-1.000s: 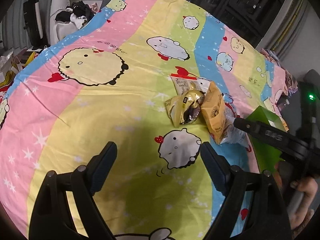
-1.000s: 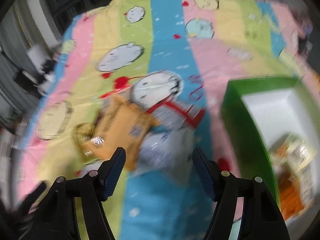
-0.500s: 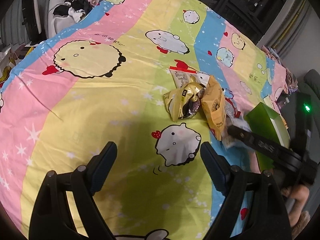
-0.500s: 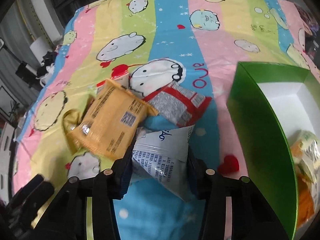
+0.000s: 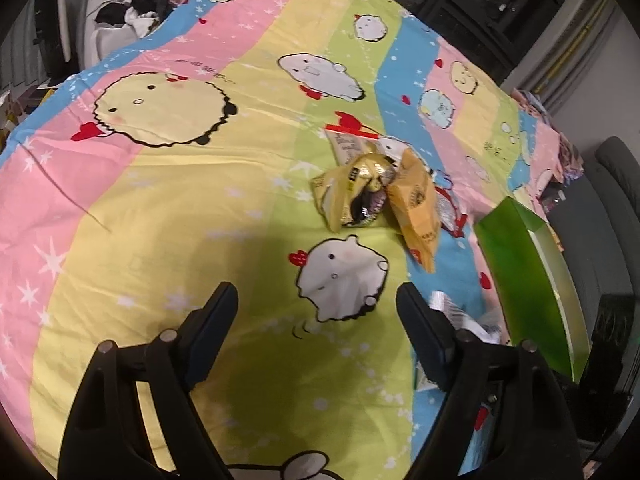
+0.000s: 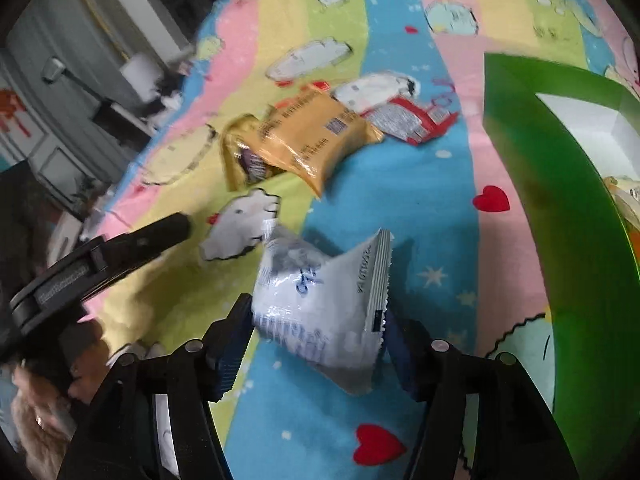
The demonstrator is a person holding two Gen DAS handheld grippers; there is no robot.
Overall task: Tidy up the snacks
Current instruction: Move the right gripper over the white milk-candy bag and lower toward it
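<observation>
My right gripper (image 6: 318, 334) is shut on a white snack packet (image 6: 324, 304) and holds it lifted above the cartoon bedsheet, left of the green box (image 6: 560, 216). The packet's edge also shows in the left wrist view (image 5: 452, 312). An orange packet (image 6: 312, 140), a gold packet (image 6: 240, 160) and a red-and-grey packet (image 6: 404, 122) lie together further back. In the left wrist view they are the orange packet (image 5: 416, 208) and gold packet (image 5: 352, 192). My left gripper (image 5: 316, 312) is open and empty above the sheet. The green box (image 5: 532, 280) holds a few packets (image 6: 624, 200).
The bed's colourful striped sheet (image 5: 160, 200) spreads to the left and far side. A chair with dark clothes (image 5: 132, 16) stands beyond the bed's far left corner. Dark furniture (image 5: 612, 320) is to the right of the box.
My right gripper closed on the white packet and lifted it off the sheet, away from the pile toward me. My left gripper stayed open and shifted slightly.
</observation>
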